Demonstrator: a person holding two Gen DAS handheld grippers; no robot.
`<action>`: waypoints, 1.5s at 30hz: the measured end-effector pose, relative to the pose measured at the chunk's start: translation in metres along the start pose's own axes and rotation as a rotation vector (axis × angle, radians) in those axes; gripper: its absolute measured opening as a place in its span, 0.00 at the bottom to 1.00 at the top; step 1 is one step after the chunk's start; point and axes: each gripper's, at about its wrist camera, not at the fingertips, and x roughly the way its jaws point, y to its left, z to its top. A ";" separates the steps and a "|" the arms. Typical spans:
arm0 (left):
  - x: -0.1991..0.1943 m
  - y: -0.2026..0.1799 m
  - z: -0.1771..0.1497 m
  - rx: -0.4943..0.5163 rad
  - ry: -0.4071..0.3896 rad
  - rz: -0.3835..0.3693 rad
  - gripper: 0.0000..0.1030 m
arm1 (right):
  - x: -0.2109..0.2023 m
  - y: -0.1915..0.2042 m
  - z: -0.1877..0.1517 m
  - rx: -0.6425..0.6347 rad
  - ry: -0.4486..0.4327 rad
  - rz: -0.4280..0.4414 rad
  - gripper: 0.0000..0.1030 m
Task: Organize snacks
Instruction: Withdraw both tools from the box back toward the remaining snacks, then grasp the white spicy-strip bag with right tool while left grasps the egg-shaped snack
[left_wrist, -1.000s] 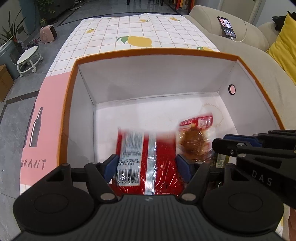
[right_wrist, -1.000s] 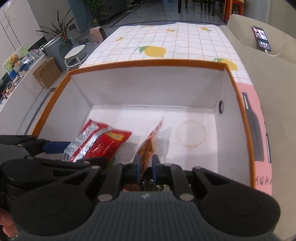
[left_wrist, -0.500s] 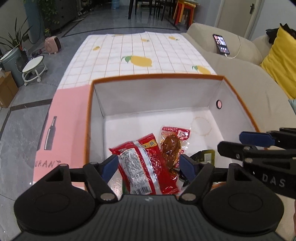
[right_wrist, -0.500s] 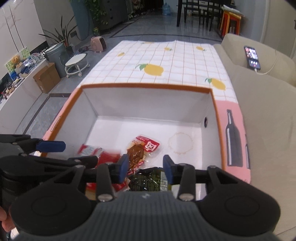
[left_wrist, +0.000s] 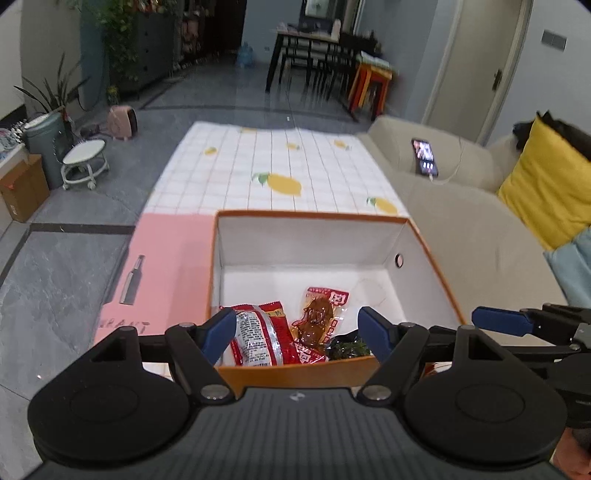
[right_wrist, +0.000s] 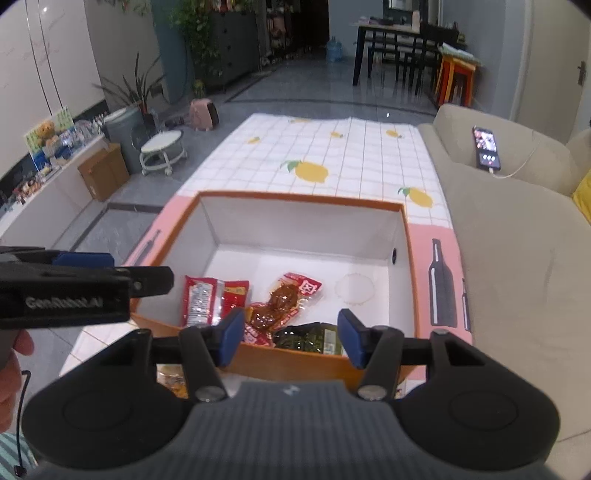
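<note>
An orange-rimmed white box (left_wrist: 314, 229) (right_wrist: 303, 221) stands on the table. In it lie a red snack packet (left_wrist: 258, 336) (right_wrist: 201, 299), a clear pouch of brown meat (left_wrist: 317, 314) (right_wrist: 284, 295) and a dark green packet (left_wrist: 349, 347) (right_wrist: 314, 336). My left gripper (left_wrist: 297, 336) hovers open above the box's near edge, nothing between its fingers. My right gripper (right_wrist: 291, 338) hangs above the near edge too, its jaws opening and empty. Each gripper shows at the side of the other's view.
The box sits on a pink mat (left_wrist: 170, 266) over a lemon-print tablecloth (left_wrist: 280, 177). A beige sofa (right_wrist: 517, 240) with a phone (right_wrist: 487, 147) and a yellow cushion (left_wrist: 546, 184) runs along the right. Another snack (right_wrist: 171, 380) lies on the table before the box.
Both grippers rose and drew back out of the box. The right gripper let go of the meat pouch, which now lies flat, and its jaws widened. The red packet lies loose in the box.
</note>
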 end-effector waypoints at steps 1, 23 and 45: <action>-0.009 0.000 -0.004 0.000 -0.015 0.006 0.85 | -0.007 0.001 -0.003 0.006 -0.012 -0.001 0.56; -0.065 0.021 -0.156 -0.001 0.045 0.059 0.85 | -0.083 0.022 -0.169 0.187 -0.014 -0.014 0.60; -0.038 0.044 -0.201 -0.064 0.171 0.062 0.85 | 0.013 0.059 -0.236 0.107 0.306 0.006 0.62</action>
